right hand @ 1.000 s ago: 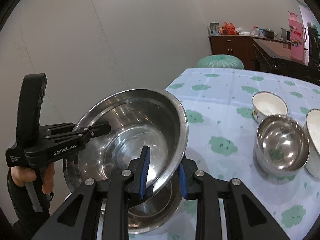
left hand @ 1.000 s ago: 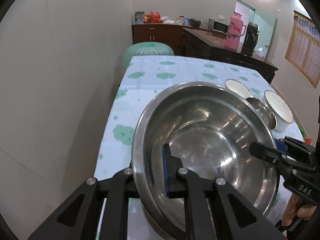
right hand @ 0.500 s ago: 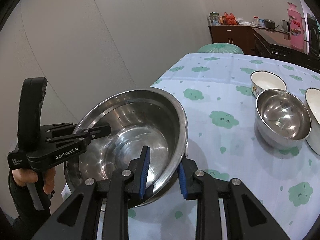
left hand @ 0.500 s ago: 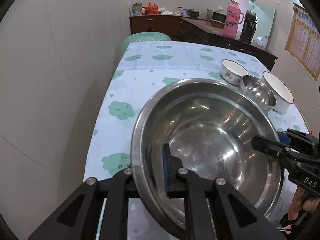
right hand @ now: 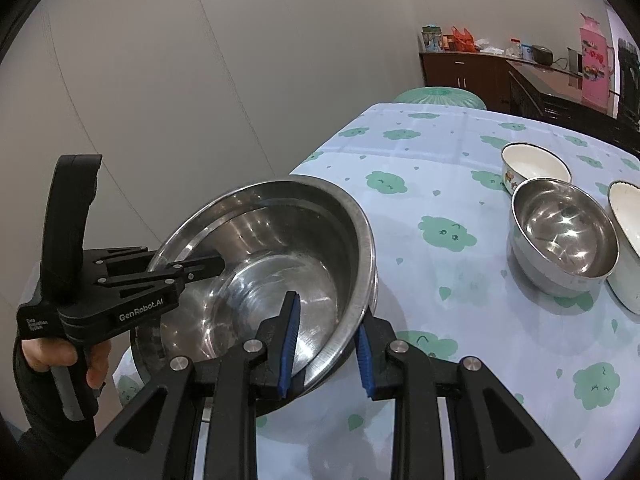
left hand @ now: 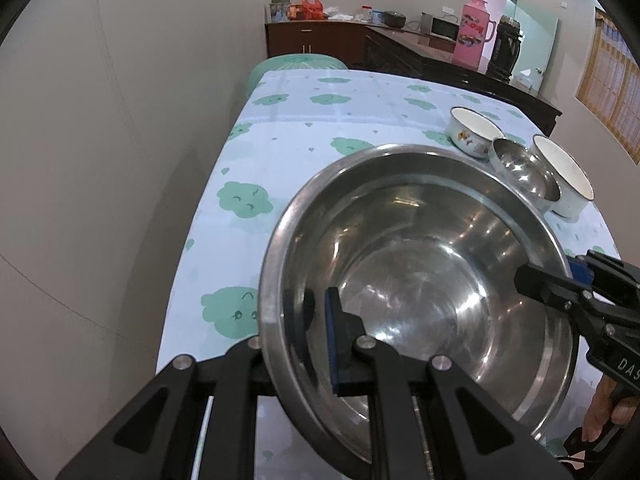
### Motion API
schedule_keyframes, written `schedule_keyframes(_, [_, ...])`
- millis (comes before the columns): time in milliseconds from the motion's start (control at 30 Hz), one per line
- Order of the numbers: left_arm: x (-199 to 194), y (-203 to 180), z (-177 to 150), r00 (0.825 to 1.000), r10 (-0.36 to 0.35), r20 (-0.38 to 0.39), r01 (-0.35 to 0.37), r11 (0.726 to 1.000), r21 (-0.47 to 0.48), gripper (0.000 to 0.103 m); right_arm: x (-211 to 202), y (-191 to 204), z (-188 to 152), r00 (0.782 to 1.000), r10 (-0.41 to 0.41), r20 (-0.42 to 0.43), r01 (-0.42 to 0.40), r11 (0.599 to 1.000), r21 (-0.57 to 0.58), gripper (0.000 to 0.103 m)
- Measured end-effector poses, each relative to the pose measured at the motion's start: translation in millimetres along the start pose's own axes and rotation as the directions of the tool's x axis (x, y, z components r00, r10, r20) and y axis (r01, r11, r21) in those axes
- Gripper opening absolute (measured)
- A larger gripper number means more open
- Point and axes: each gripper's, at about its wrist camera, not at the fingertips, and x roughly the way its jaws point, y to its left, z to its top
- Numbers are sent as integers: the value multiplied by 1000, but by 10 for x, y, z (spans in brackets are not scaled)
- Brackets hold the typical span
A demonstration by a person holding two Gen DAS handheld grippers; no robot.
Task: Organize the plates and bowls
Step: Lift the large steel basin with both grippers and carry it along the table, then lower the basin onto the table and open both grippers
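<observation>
A large steel basin (left hand: 420, 280) is held by both grippers near the table's front left corner. My left gripper (left hand: 304, 332) is shut on its near rim, one finger inside and one outside. My right gripper (right hand: 326, 340) is shut on the opposite rim of the basin (right hand: 272, 264). The left gripper also shows in the right wrist view (right hand: 188, 270), and the right gripper in the left wrist view (left hand: 560, 280). A small steel bowl (right hand: 564, 236) stands between two white enamel bowls (right hand: 534, 166) (right hand: 626, 240) at the right.
The table (left hand: 340, 120) has a light blue cloth with green clouds. A wall runs along its left side. A green stool (left hand: 296, 66) stands beyond the far end, with a dark sideboard (left hand: 420, 52) carrying a pink thermos behind it.
Both grippers have carried the basin back toward the table's near end and lowered it. The three small bowls have not moved.
</observation>
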Motion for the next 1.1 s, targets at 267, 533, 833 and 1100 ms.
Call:
schedule_keyframes(267, [87, 41, -17, 1000, -2, -24, 1, 1000, -13, 9, 94, -7, -9, 1000, -5, -23, 5, 1000, 2, 28])
schedule_keyframes(533, [109, 55, -16, 1000, -2, -30, 2, 1000, -14, 9, 145, -10, -15, 999, -10, -34, 10, 1000, 1, 29])
schedule_keyframes(833, [89, 84, -4, 999, -13, -39, 12, 1000, -27, 11, 114, -68, 8, 999, 24, -36, -22, 999, 40, 31])
schedule_keyframes(1100, [35, 28, -20, 999, -6, -41, 6, 1000, 1, 21, 93, -107, 12, 1000, 16, -26, -15, 999, 42, 32])
